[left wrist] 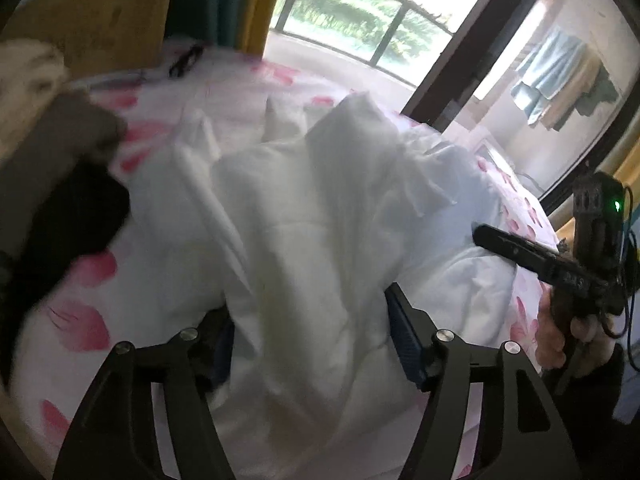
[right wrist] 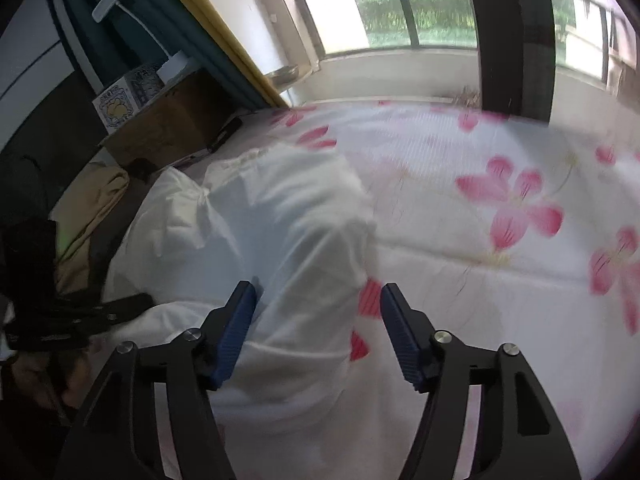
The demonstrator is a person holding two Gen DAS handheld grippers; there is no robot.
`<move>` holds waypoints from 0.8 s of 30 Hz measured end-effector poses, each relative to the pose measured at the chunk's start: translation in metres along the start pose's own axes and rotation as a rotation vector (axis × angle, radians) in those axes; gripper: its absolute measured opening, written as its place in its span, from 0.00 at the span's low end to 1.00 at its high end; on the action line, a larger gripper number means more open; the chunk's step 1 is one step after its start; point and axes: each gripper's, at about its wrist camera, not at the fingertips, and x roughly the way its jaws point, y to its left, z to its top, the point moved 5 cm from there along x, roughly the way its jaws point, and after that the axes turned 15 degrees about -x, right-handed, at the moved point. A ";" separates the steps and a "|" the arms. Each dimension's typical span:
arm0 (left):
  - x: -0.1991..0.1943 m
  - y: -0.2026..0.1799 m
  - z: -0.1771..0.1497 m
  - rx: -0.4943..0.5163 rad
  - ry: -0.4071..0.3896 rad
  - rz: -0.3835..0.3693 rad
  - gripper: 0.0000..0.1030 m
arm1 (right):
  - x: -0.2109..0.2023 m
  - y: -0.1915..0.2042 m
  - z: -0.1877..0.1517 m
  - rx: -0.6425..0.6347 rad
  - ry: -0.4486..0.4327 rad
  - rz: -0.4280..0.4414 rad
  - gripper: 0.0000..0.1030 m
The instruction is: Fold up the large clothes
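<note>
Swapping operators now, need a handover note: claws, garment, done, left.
Left claw: open, white garment bunched between its fingers, pads not pressing.
Right claw: open, over the garment's near edge, nothing gripped.
Garment: crumpled heap on the floral bedsheet; other clothes piled to the left of it.
Done: garment let go on the bed; no neat fold visible.
Left: probably spread it flat, then fold it.

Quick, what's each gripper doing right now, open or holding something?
Left gripper: jaws open, crumpled white cloth garment lying loose between them.
Right gripper: jaws open, holding nothing, over the same garment's edge.
</note>
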 end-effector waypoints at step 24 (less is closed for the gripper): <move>-0.037 0.048 0.071 0.084 -0.096 0.051 0.17 | 0.070 0.099 0.030 0.157 -0.069 0.144 0.21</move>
